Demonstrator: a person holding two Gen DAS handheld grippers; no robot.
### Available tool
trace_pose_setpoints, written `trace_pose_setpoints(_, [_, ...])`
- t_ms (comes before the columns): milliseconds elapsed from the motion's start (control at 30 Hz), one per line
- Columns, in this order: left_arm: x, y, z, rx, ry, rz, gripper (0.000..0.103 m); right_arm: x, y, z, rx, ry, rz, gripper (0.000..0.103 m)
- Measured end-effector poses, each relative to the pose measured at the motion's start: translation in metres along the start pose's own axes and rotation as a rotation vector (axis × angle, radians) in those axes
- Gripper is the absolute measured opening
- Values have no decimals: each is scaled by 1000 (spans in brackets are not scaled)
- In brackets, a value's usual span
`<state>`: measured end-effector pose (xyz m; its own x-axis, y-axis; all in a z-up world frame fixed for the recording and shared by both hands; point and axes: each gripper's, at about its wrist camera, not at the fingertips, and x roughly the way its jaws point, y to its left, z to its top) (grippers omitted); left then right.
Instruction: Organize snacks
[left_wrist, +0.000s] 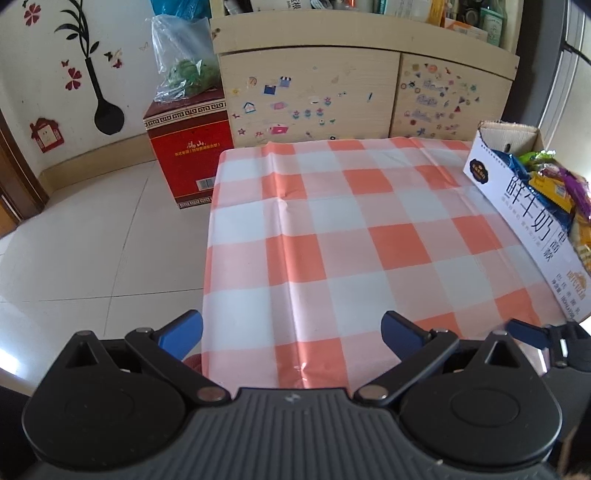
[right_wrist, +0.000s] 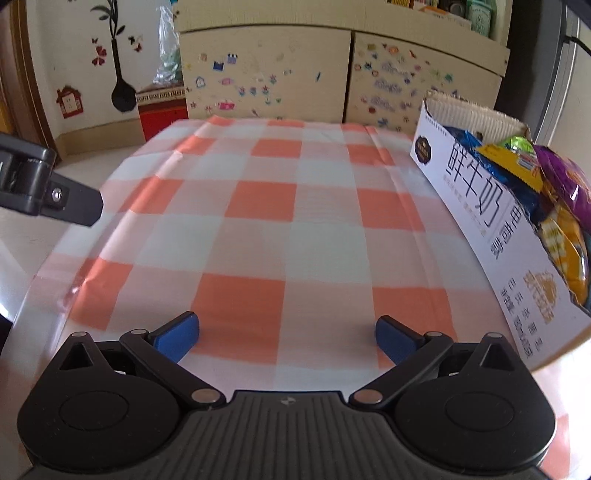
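Along the right edge of the checked table (right_wrist: 258, 206) stands an open milk carton box (right_wrist: 476, 206), heaped with snack packets (right_wrist: 565, 184). Both the left gripper (left_wrist: 291, 328) and the right gripper (right_wrist: 287, 332) hover over the near edge, fingers spread wide, holding nothing. Those packets look light, puffy and slippery; I'd pinch one by its crimped seam.

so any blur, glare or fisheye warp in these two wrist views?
Left wrist: mostly sharp, glare streak on the orange-and-white checked tablecloth near the open left tool, cabinet edges bow. Right wrist: softer overall, print on the white cardboard snack box smeared, table edge curves strongly, bright washout at lower left beside the open right tool.
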<state>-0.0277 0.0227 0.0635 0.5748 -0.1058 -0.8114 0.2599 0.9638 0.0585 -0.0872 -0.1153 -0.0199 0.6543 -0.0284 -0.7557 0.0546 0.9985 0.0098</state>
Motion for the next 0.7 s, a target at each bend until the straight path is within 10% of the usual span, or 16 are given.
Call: trace_pose_setpoints(700, [11, 4, 0, -38, 46, -1, 102, 27, -1, 10, -10, -178, -11, 103])
